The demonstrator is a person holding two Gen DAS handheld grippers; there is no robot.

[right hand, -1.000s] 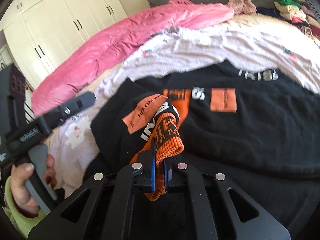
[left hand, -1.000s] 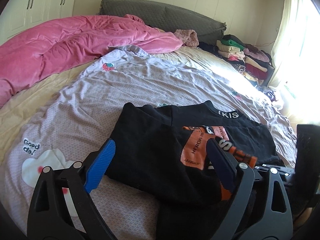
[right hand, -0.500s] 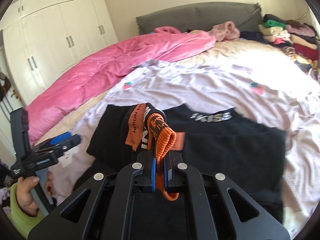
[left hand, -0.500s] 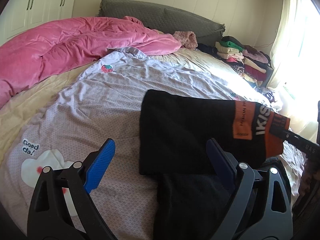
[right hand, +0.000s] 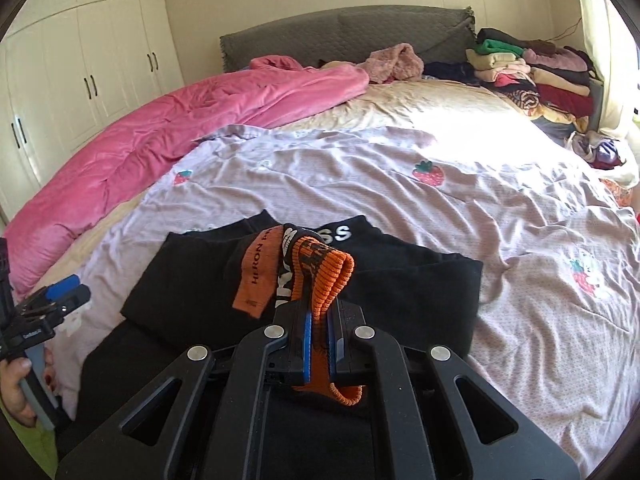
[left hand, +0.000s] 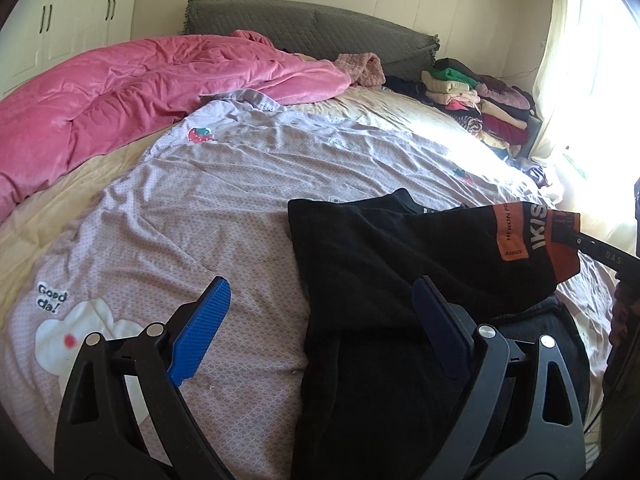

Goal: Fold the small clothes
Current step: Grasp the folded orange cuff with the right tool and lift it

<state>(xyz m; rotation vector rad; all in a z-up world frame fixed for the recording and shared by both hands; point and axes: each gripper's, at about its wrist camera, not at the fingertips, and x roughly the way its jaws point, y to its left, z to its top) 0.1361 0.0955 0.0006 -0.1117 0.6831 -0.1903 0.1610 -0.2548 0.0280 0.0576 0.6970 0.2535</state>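
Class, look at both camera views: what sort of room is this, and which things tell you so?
Most likely a home bedroom: a wide bed with a grey headboard, a rumpled pink duvet across it, and white wardrobes along the wall.

The black sweater [left hand: 380,280] spreads over the bed's lilac sheet [left hand: 224,200], its near part lost behind the left gripper [left hand: 320,334] and under the left wrist view's bottom edge, while a raised fold covers most of the white collar lettering [right hand: 342,234]. The orange cuff [right hand: 324,276] vanishes between the pads of the right gripper [right hand: 317,342], so its pinched length goes unseen. Beyond the sweater, by the window, glare washes out the far clothes stack [left hand: 480,108], leaving single garments hard to tell apart.
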